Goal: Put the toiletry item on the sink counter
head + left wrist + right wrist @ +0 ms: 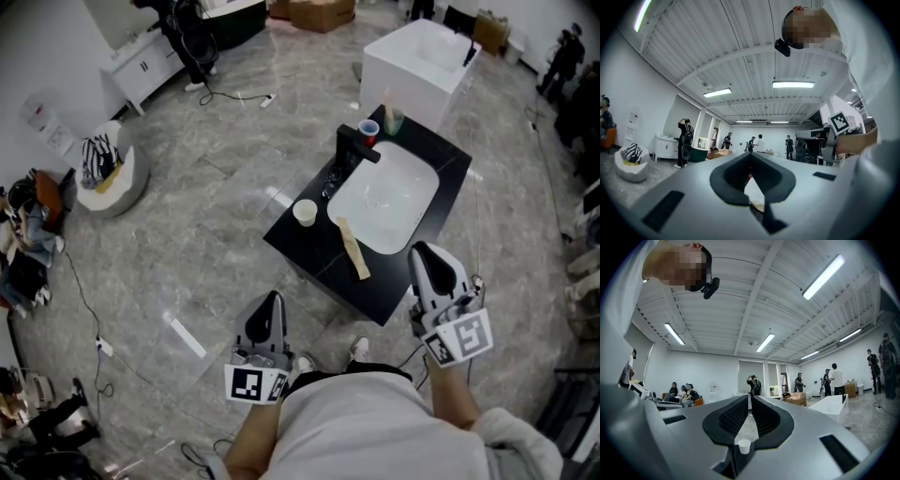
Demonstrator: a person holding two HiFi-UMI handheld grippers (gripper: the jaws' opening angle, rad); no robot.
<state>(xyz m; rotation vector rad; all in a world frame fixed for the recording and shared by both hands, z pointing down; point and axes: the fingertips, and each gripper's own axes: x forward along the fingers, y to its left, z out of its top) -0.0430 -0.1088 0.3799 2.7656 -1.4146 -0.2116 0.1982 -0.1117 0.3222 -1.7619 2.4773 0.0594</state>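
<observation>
The toiletry item (353, 247), a tan flat stick-like piece, lies on the black sink counter (309, 249) beside the white basin (386, 195). Both grippers hover near the counter's front edge, clear of it and holding nothing. My left gripper (273, 302) is left of the counter corner, jaws shut. My right gripper (424, 251) hangs over the counter's right front corner, jaws also shut. In the left gripper view the left gripper (750, 153) shows the basin and a bit of the tan item (758, 205) through the gap behind its tips. The right gripper (750, 398) frames a white cup (744, 446).
On the counter stand a white cup (305, 212), a black faucet (353, 146), a red-and-blue cup (369, 129) and a green bottle (393, 120). A white tub (419, 58) stands behind. A round white seat (112, 178) and cables lie on the floor at left.
</observation>
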